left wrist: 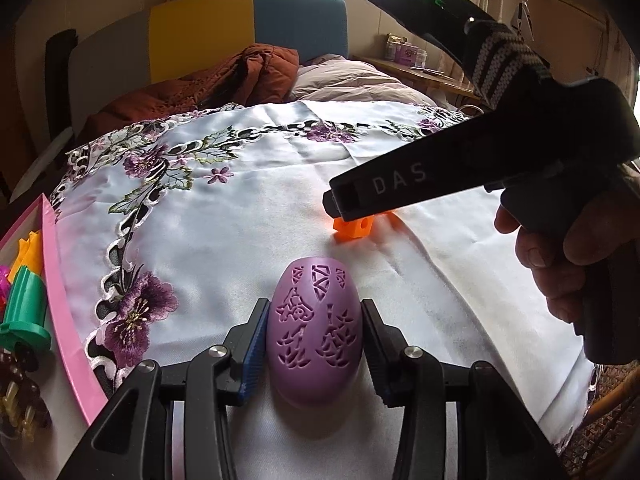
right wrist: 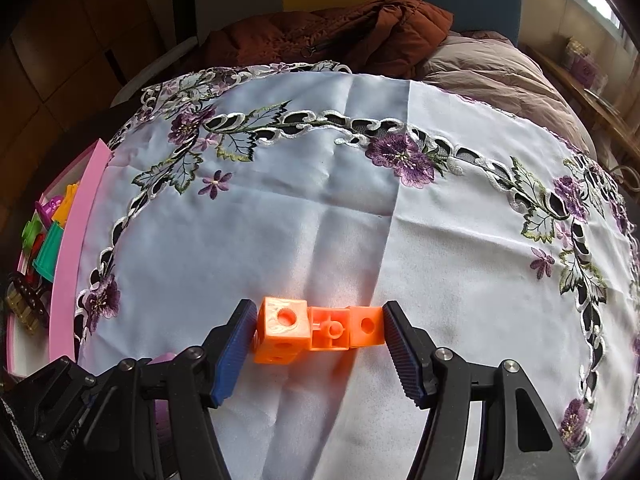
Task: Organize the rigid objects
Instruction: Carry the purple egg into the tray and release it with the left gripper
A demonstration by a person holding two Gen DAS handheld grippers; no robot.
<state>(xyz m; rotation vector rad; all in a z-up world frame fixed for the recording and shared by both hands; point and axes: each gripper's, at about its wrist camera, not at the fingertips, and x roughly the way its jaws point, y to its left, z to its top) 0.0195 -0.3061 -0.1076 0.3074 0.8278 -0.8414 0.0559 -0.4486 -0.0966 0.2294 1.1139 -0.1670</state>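
Left tool (left wrist: 315, 344) clamped on purple carved egg (left wrist: 315, 320), pads against both its sides, egg resting on embroidered cloth (left wrist: 248, 216). Right tool (right wrist: 320, 334) grips orange block row (right wrist: 320, 330) endwise (low over cloth). Pink tray (left wrist: 60, 304) far left.

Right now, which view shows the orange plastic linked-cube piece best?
The right wrist view: the orange plastic linked-cube piece lies whole between the pads. In the left wrist view only one end shows under the right hand-held gripper.
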